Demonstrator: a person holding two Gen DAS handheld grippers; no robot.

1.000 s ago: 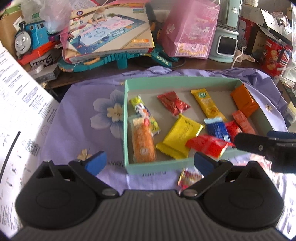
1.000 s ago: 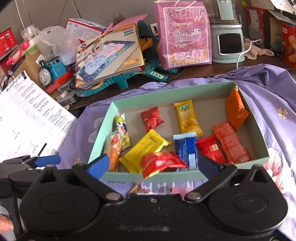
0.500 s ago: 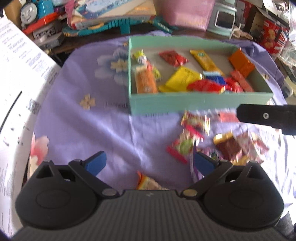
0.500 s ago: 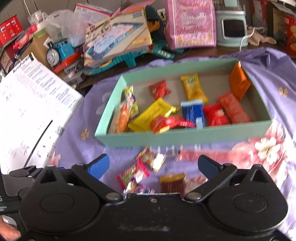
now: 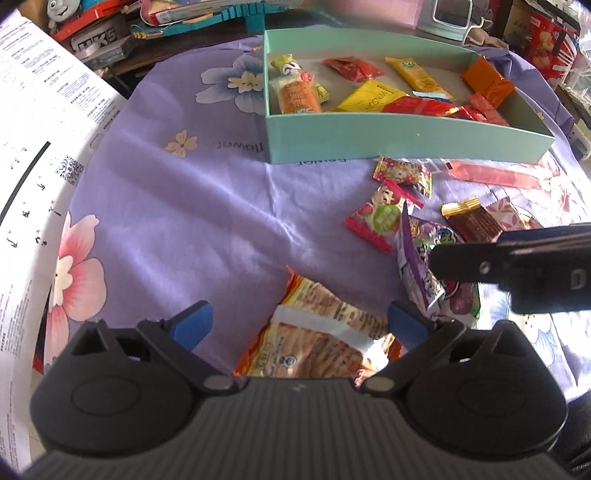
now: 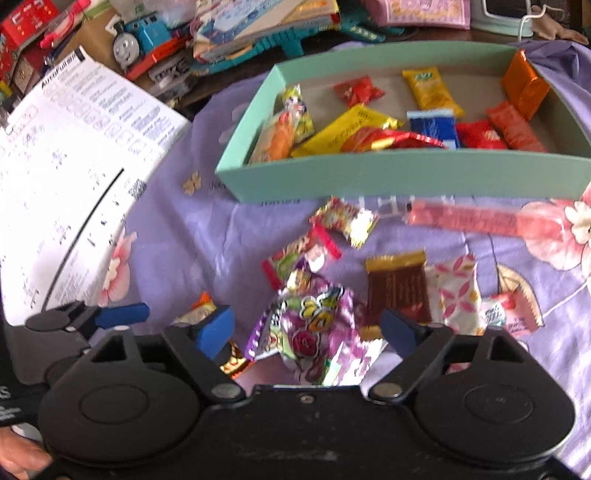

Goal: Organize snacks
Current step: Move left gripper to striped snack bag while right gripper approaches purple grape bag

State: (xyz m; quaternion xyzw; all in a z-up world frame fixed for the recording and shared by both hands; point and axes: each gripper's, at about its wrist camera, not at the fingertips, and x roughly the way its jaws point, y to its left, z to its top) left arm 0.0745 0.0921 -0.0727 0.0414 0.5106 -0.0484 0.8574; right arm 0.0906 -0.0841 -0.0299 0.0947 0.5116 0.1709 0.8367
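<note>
A home: toy train [image 6: 138, 35], children's book [image 6: 258, 22], flowered purple bedsheet [image 5: 177, 221].

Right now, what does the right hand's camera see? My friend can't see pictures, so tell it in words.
The open right gripper hovers over a purple snack bag on a purple flowered cloth. More loose snacks lie around it, including a brown bar. Behind them a green box already holds many snacks.
</note>
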